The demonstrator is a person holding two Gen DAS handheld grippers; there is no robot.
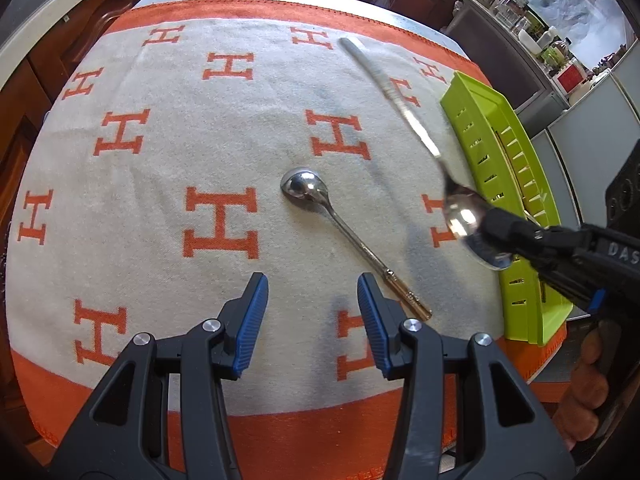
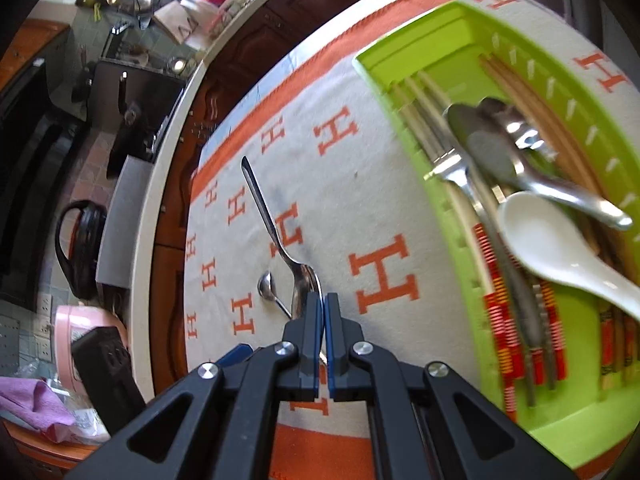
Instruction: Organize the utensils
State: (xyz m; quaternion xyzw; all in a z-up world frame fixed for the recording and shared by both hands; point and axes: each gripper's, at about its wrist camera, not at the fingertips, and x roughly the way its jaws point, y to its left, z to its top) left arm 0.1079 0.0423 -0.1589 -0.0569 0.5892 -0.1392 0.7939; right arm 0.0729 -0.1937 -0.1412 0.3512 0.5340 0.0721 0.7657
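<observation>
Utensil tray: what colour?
Lime green utensil tray, with slotted walls; clearest in the right wrist view.

Large steel spoon point(image 1: 472, 216) — lifted clear of the cloth, bowl pinched in the right gripper point(image 2: 322, 300), long flat handle pointing away; small steel spoon point(image 1: 308, 190) — lies flat on the cloth, bowl up, thin handle with gold-toned end; green slotted tray point(image 1: 486, 120) at cloth edge holds fork point(image 2: 448, 160), white ceramic spoon point(image 2: 560, 248), chopsticks point(image 2: 524, 92), other metal pieces.
</observation>
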